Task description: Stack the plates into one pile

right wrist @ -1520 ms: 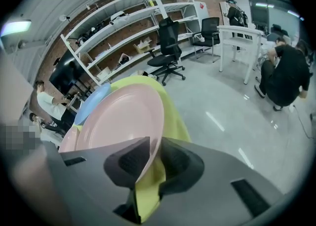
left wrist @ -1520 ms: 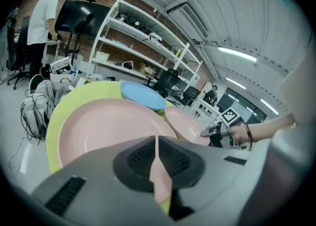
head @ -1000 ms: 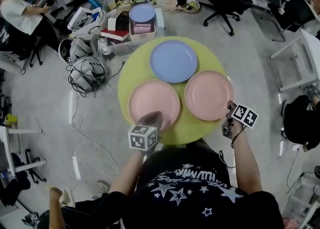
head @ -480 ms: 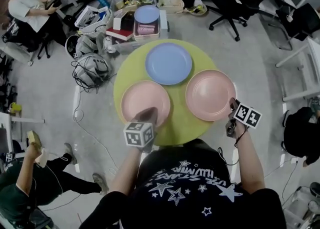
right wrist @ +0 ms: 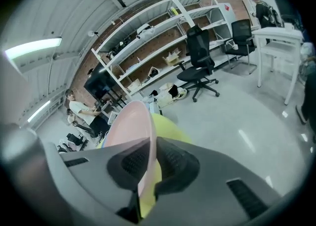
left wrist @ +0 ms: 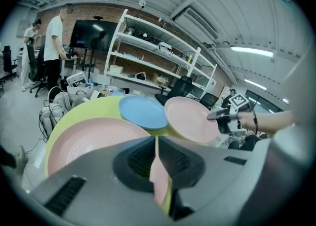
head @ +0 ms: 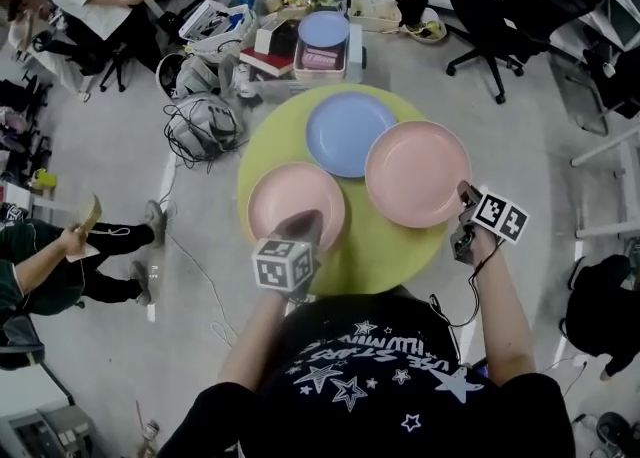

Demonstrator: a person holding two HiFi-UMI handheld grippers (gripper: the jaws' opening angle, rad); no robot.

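Note:
Three plates are on or over the round yellow-green table (head: pixel 390 246). The blue plate (head: pixel 345 134) lies at its far side. My left gripper (head: pixel 303 223) is shut on the near rim of the left pink plate (head: pixel 292 201); the left gripper view shows that rim pinched between the jaws (left wrist: pixel 157 170). My right gripper (head: pixel 462 202) is shut on the right rim of the other pink plate (head: pixel 417 172), which is raised and tilted, its left edge over the blue plate. The right gripper view shows this plate (right wrist: pixel 129 126) edge-on in the jaws (right wrist: pixel 146 170).
Beyond the table sits a box with a blue lid (head: pixel 324 32) among books and clutter. Bags and cables (head: pixel 200 124) lie on the floor to the left. Office chairs (head: pixel 500 11) stand at the back right. People are at the left edge (head: pixel 60 246).
The right pink plate has come up off the table and shifted left toward the blue plate, now overlapping its edge. The left gripper still holds its plate in place.

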